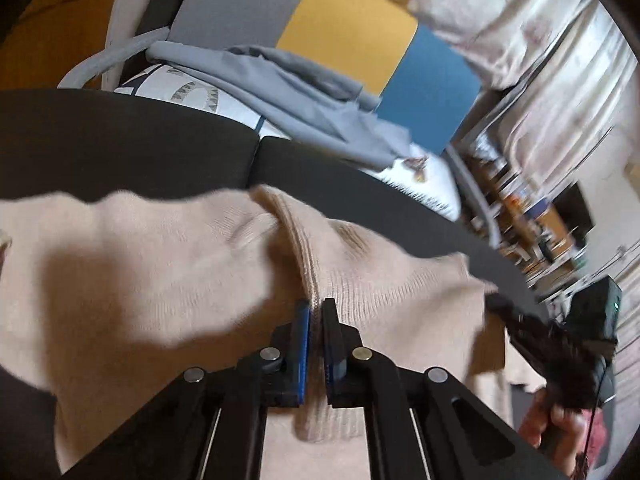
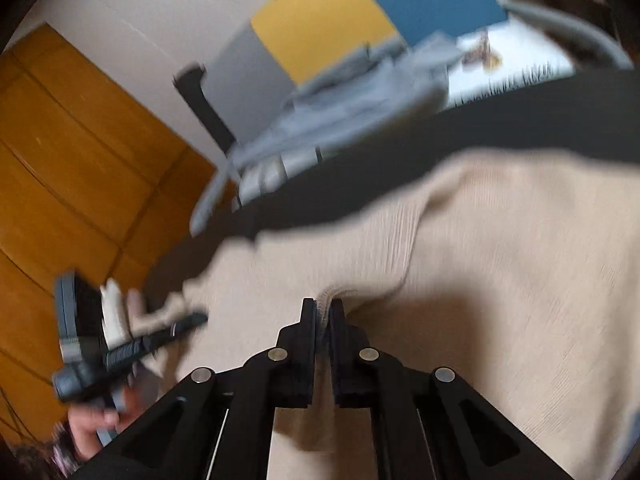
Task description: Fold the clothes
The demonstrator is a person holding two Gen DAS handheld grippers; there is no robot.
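Both tools grip the beige sweater (image 1: 180, 272) — the left tool (image 1: 316, 308) pinches a ribbed edge at lower centre, the right tool (image 2: 324, 308) a knit fold likewise. The sweater spreads over a dark surface (image 1: 120, 140). Thin bites may slip — uneven pulling would skew the fold.

Quick tally from my end: I counted one beige knit sweater (image 1: 168, 264), one crumpled grey garment (image 1: 304, 100) lying behind it, and one white printed pillow (image 1: 180, 92) underneath that. Two claws total, the left claw (image 1: 317, 308) and the right claw (image 2: 323, 308). The backdrop had three colour panels: one grey (image 1: 240, 4), one yellow (image 1: 348, 28), one blue (image 1: 432, 88).
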